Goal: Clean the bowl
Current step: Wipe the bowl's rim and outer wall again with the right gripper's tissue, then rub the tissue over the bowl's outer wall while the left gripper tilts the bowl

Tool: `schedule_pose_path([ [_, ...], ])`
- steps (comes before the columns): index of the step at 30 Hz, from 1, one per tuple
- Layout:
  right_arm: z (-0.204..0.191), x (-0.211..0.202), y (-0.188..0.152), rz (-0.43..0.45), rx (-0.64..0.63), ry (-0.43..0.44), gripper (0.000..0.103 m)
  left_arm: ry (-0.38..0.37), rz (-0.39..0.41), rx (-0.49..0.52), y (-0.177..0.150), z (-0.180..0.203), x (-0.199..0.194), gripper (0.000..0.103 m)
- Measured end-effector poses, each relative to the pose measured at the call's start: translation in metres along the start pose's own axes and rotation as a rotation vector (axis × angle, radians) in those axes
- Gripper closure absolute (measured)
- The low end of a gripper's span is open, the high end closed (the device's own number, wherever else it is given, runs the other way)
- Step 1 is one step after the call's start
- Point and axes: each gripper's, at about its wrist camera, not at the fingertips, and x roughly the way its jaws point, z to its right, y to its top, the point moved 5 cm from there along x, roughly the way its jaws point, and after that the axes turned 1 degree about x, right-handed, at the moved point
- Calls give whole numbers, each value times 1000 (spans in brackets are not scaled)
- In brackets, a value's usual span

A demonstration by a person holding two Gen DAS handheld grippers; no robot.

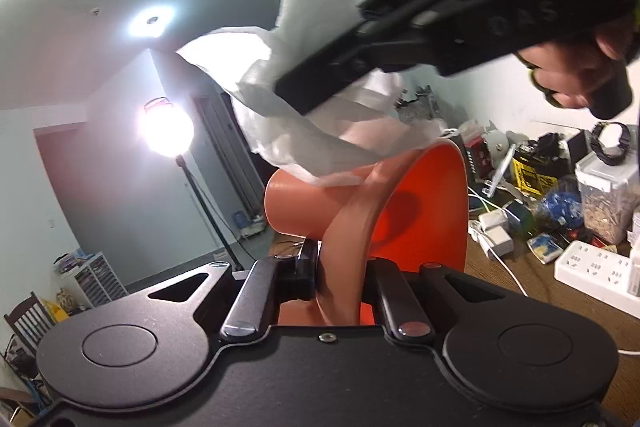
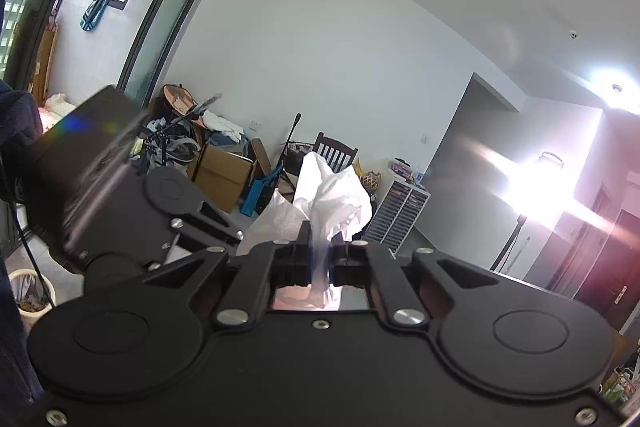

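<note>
Orange plastic bowl (image 1: 420, 211), tipped on edge, is clamped at its rim by the left gripper (image 1: 340, 267); the right gripper (image 2: 320, 247) pinches crumpled white tissue (image 2: 332, 195).

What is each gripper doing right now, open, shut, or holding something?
Left gripper: shut on the rim of the orange bowl, held up off the table.
Right gripper: shut on the white tissue.

Both tools are matte black, the left tool (image 1: 340, 279) and right tool (image 2: 320, 259) (silver screws, round embossed discs).
</note>
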Motion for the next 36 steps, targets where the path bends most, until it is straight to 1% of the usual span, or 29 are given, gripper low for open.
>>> schedule_pose_path([
  [3,2,11,-8,-32,7,-14,96,-24,20,-45,3,-5,-4,94],
  [6,7,5,-21,-58,32,-34,96,-39,25,-90,5,-13,-5,94],
  [7,12,2,-27,-60,61,-44,96,-40,25,-101,5,-16,-5,94],
  [10,20,-2,-43,-84,75,-85,96,-62,20,-191,5,-31,-6,94],
  [12,25,-8,-52,-99,89,-104,96,-112,21,-312,4,-46,-6,94],
  [13,28,-12,-58,-106,100,-112,96,-128,23,-352,4,-50,-5,94],
  [15,30,-17,-67,-120,110,-122,96,-160,17,-468,1,-61,-2,94],
  [16,30,-19,-71,-126,115,-122,96,-170,14,-506,0,-65,-2,94],
  [18,30,-23,-79,-136,126,-124,96,-201,3,-624,-5,-72,3,94],
  [19,28,-24,-81,-139,131,-124,96,-209,0,-664,-7,-75,3,94],
  [21,23,-18,-83,-142,143,-120,96,-238,-5,-788,-14,-85,5,94],
  [24,21,-22,-89,-151,151,-118,96,-261,-10,-935,-22,-100,5,94],
  [30,10,-24,-96,-163,183,-94,96,-275,-14,-1170,-32,-126,6,94],
  [34,-4,-19,-100,-176,192,-70,95,-275,-13,-1290,-35,-136,11,94],
  [36,-11,-18,-101,-177,199,-51,95,-276,-13,-1314,-34,-137,15,94],
])
